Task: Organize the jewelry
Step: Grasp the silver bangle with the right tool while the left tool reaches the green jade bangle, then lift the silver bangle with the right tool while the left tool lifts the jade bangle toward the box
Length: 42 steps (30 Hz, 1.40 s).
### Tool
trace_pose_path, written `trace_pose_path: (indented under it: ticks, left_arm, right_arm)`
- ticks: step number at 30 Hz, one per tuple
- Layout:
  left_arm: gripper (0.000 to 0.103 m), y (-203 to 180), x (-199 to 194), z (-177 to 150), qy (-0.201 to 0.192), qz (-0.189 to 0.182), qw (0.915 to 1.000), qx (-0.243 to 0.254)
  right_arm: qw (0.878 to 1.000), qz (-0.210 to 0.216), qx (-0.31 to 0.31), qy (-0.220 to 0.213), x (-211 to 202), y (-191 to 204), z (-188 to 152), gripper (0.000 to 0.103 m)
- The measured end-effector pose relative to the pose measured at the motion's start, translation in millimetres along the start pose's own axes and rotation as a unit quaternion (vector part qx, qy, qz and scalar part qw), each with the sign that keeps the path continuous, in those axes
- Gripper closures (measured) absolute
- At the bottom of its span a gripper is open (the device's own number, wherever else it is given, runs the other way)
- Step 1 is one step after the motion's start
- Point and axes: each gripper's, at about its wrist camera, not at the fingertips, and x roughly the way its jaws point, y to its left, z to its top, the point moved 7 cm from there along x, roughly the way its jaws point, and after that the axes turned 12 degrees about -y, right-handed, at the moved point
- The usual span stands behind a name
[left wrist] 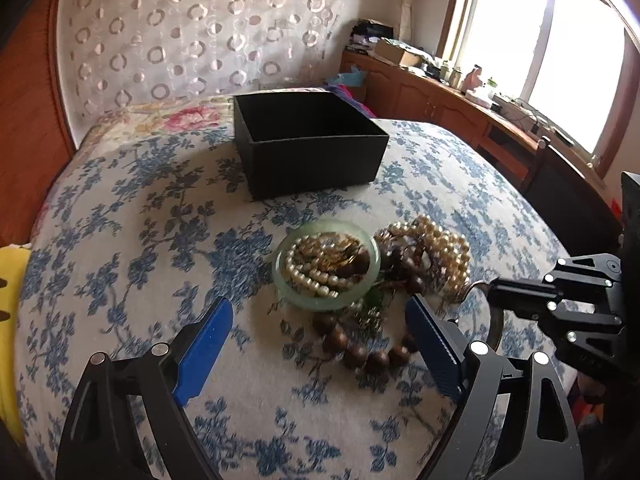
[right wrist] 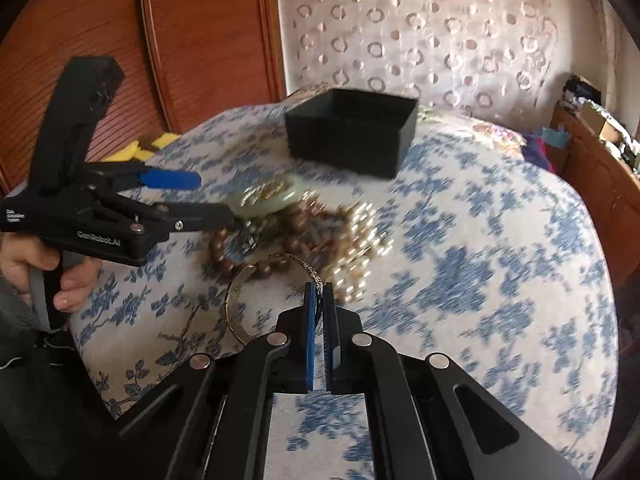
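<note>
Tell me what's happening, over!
Left gripper open, fingers either side of the jewelry pile. Right gripper shut on gold bangle. Black box open beyond. Nothing blocking.

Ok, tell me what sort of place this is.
Most likely a bedroom in a home. The jewelry lies on a bed with a blue floral cover, against a fabric headboard. A wooden sideboard cluttered with household things runs under a window.
</note>
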Motion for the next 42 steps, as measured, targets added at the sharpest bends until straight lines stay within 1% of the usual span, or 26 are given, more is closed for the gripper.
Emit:
trace_pose_path:
  ticks: [4, 7, 13, 15, 19, 22, 24, 28, 34, 38, 42]
  left_arm:
    - [0.020, -1, 15, 4, 0.011, -0.012, 0.9998, -0.010]
    - [0.025, 1, 27, 5, 0.022, -0.010, 0.9996, -0.014]
    - [0.027, 3, 41, 6, 0.037, -0.023, 0.9986, -0.030]
    - [0.027, 4, 42, 7, 0.034, -0.024, 0.9987, -0.028]
    - [0.034, 3, 44, 9, 0.035, -0.033, 0.9982, -0.036]
    - [0.034, 2, 44, 9, 0.033, -0.033, 0.9985, -0.029]
    - [0.034, 2, 43, 8, 0.032, -0.030, 0.9987, -0.026]
    - [0.034, 3, 38, 12, 0.021, -0.007, 0.9997, -0.009]
    - [0.034, 12, 27, 21, 0.000, 0.003, 0.9999, -0.010]
    - [0.034, 17, 24, 34, -0.014, 0.015, 0.9998, -0.006]
    - [0.034, 24, 21, 49, -0.029, 0.025, 0.9992, -0.005]
  right_arm:
    - [1.000, -0.015, -0.006, -0.007, 1, -11, 10, 0.099]
    - [1.000, -0.017, -0.005, -0.015, 4, -16, 17, 0.099]
    - [0.999, -0.014, -0.004, -0.034, 8, -19, 31, 0.099]
    - [0.999, -0.014, -0.002, -0.041, 7, -22, 36, 0.099]
    - [0.999, -0.019, -0.003, -0.051, 6, -27, 44, 0.099]
    - [0.998, -0.023, -0.002, -0.056, 6, -32, 49, 0.099]
    - [0.998, -0.024, -0.001, -0.058, 6, -35, 52, 0.099]
    - [0.998, -0.029, -0.004, -0.059, 11, -40, 58, 0.099]
    - [0.997, -0.033, -0.014, -0.067, 23, -44, 76, 0.099]
    - [0.997, -0.041, -0.015, -0.071, 37, -52, 92, 0.099]
    - [0.996, -0.042, -0.004, -0.075, 54, -62, 110, 0.099]
